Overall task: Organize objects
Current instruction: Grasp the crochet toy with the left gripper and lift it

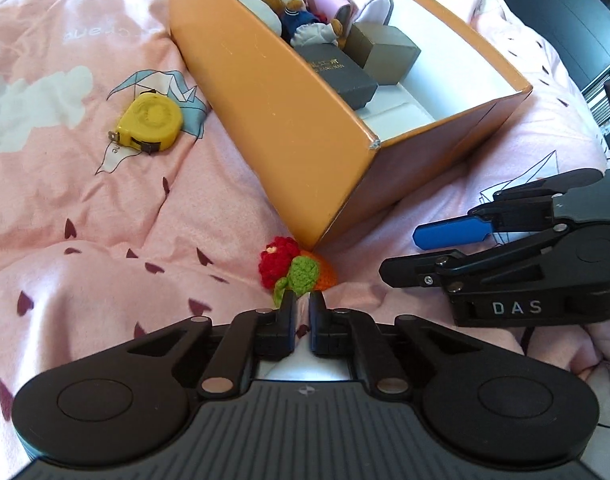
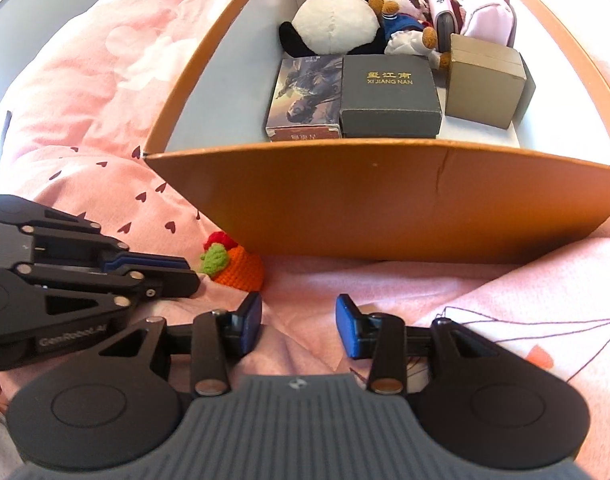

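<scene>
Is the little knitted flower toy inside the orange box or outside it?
Outside. The knitted flower toy lies on the pink bedding, at the outer corner of the orange box. The left gripper is right next to it.

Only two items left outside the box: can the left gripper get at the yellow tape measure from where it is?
Probably yes. The tape measure lies alone on the quilt, uncovered; the left gripper, nearly shut by the crochet toy, must open first.

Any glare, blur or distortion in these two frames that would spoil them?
Left wrist: fisheye bends the orange box edges, bright window light at top right, tape measure sharp, picture corners dark. Right wrist: box wall bows, the black box lettering is legible, bedding at upper left looks washed out, edges soft.
</scene>
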{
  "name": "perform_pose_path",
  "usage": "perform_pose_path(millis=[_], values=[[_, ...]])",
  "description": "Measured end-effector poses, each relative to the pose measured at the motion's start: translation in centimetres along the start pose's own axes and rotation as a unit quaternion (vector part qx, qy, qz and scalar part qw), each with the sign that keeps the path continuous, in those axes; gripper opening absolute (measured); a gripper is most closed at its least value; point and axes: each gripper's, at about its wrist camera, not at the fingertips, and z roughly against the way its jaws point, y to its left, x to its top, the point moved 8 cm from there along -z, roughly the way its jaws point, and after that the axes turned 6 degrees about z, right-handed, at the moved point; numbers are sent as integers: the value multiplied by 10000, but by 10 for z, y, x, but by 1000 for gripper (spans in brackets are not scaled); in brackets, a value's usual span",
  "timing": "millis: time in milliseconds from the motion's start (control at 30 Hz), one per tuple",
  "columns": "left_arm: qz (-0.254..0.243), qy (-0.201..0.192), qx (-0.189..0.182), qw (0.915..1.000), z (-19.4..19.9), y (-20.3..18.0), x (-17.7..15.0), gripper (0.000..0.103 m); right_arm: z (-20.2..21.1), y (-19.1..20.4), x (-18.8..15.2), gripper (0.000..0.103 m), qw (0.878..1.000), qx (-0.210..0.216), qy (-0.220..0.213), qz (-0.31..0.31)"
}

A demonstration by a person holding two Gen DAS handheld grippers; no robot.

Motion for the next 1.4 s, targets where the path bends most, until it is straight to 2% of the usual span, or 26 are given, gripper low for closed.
perform_pose_path(millis=[100,133,167,267,367,467,600,733,1133,1267,1400], values=[[134,-88,-96,9998,-4,-2,21,13,1,0,1,43,10000,5,-26,-21],[153,-159,-115,9997,-6,-2,28,22,1,-1,2,43,10000,-10,-55,-51],[146,-202,-106,9996,-6,-2,31,36,2,-3,2,43,9999,-30,-96,-107],[-52,-310,69,9995,-16,-3,35,58,4,-9,5,43,9995,-83,-153,-260],[-403,-113,310,9986,-32,-6,35,60,2,-11,4,43,9994,-84,-116,-301],[-231,128,211,9994,-48,-1,31,66,1,-12,4,43,9995,-60,-95,-298],[-103,356,104,9993,-56,3,27,67,0,-11,3,43,9996,-28,-64,-264],[-131,383,10,9992,-53,2,23,55,-1,-10,2,43,9996,6,-49,-261],[-14,-404,84,9991,17,4,12,49,17,5,7,43,9995,160,-212,170],[6,-708,54,9975,31,1,24,49,38,14,15,43,9976,320,-420,447],[180,-1043,-10,9944,34,-1,50,49,61,31,27,43,9923,328,-582,1040]])
